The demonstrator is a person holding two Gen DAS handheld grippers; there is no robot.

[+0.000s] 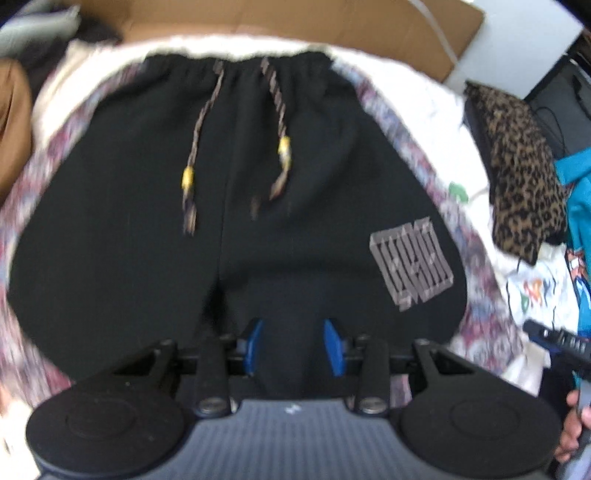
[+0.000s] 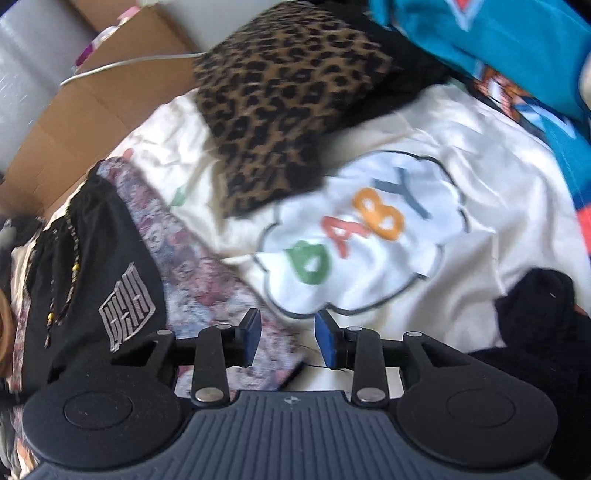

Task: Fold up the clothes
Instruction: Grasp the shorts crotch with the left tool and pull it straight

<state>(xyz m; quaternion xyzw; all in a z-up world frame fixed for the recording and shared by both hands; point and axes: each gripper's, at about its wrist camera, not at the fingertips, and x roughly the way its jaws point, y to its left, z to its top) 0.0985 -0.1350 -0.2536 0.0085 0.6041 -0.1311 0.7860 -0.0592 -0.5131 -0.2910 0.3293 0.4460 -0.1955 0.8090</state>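
Observation:
Black shorts point(image 1: 221, 229) lie flat, waistband at the far side, with a braided drawstring point(image 1: 280, 147) and a grey logo point(image 1: 412, 258) on the right leg. They rest on a floral patterned cloth point(image 1: 480, 266). My left gripper point(image 1: 294, 345) hovers over the near hem at the crotch, open, with only the shorts' fabric below the gap. In the right wrist view the shorts point(image 2: 99, 258) are at the left. My right gripper point(image 2: 288, 339) stands open over the floral cloth's point(image 2: 207, 280) near corner, with nothing between its pads.
A white cloth printed "BABY" point(image 2: 369, 240) spreads to the right, with a leopard-print piece point(image 2: 280, 103) on it. A teal garment point(image 2: 498, 44) and a dark garment point(image 2: 535, 332) lie beyond. A cardboard box point(image 1: 295, 22) borders the far side. A hand point(image 1: 572, 432) shows at the right edge.

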